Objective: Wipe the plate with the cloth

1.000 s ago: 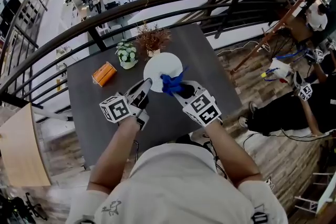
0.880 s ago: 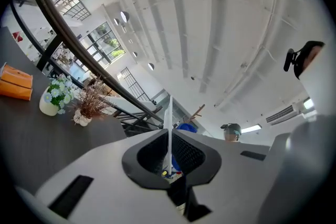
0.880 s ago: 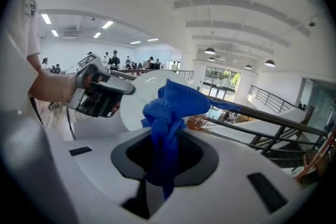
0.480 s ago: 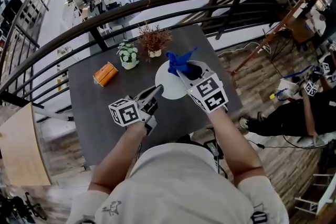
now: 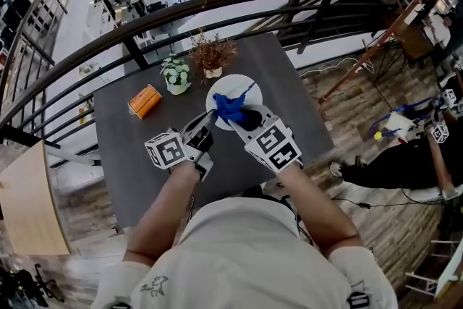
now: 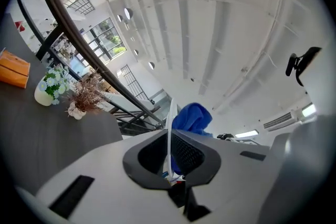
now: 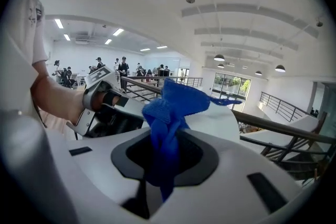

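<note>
The left gripper (image 5: 206, 121) is clamped on the thin near rim of the round, smooth white plate (image 5: 230, 83), holding it over the far half of the matte dark table (image 5: 123, 155). The right gripper (image 5: 244, 117) is shut on a soft, crumpled blue cloth (image 5: 230, 106). Its bunched folds lie over the plate's face, with one loose corner pointing far-right.

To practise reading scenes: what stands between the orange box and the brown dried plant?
A white pot of pale flowers sits between the orange box and the brown dried plant, clearest in the head view.
</note>
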Tool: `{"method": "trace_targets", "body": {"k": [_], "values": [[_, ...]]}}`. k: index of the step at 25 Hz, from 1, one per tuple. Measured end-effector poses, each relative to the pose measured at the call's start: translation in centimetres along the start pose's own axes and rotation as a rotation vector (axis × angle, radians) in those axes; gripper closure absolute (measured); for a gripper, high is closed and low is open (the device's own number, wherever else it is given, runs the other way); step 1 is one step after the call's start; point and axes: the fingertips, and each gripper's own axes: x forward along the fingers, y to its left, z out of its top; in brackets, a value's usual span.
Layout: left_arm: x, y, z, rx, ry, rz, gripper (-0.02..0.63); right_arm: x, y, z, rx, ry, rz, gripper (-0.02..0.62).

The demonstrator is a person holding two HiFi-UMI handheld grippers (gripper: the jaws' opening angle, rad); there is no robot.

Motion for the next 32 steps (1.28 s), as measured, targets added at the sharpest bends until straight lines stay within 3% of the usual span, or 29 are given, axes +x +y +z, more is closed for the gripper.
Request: {"method": "trace_targets", "body": {"k": [6,12,15,19,24,32], "values": [[-1.3,1.0,0.3,-0.011,-0.005,0.025,0.588,-1.0,-2.7,-2.4,0.024,0.063,-0.043,0.514],[-0.1,-1.3,-2.2,0.037,0.073,-0.031,0.586,-2.4,-6.3,0.8,-0.020,0.017,-0.146,0.514],[0.5,-2.0,-1.9,0.050,0.074,-0.049,0.586,-2.1,-5.0,2.7,-0.040,-0.018,-0.124,0.514],[0.2,-2.4,0.0,0.075,0.050,-0.038,0.586,-1.2,-0.6,3.5,-0.038,-0.040,-0.023,0.514],[-1.0,-1.3,1.9,0.088,0.007,-0.027,0.588,-0.4,1.2,0.8,-0.019,-0.006,0.024,0.515],[-2.2,-1.1,2.6,0.167,0.037,-0.010,0.586,-1.7,-2.5,-2.2,0.010,0.071,-0.053,0.514]]}}
